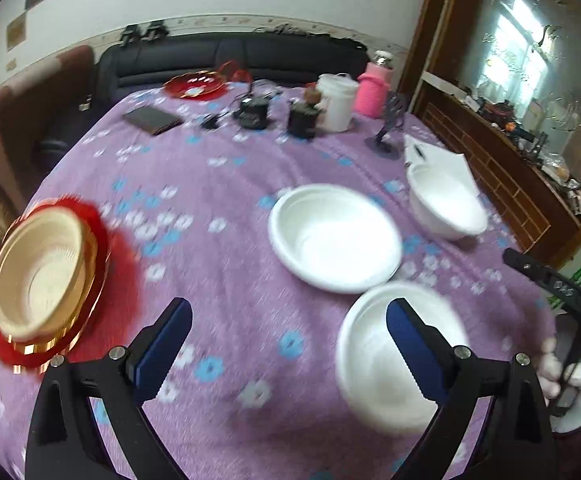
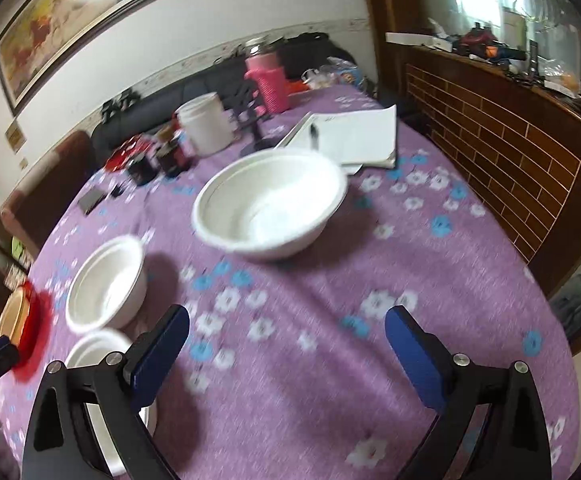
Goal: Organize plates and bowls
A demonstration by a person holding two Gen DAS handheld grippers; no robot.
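Ahead, both tools (image 1: 289,322) (image 2: 287,330) gape over bare tablecloth (image 2: 330,264) between bowls (image 2: 268,204).

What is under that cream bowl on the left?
The cream bowl sits on a gold plate, itself on a red plate. Whatever lies beneath those is covered.

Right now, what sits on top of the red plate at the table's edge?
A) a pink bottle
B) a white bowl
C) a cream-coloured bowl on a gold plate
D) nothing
C: in the left claw's view, a cream-coloured bowl rests on a gold plate, stacked on the red plate.
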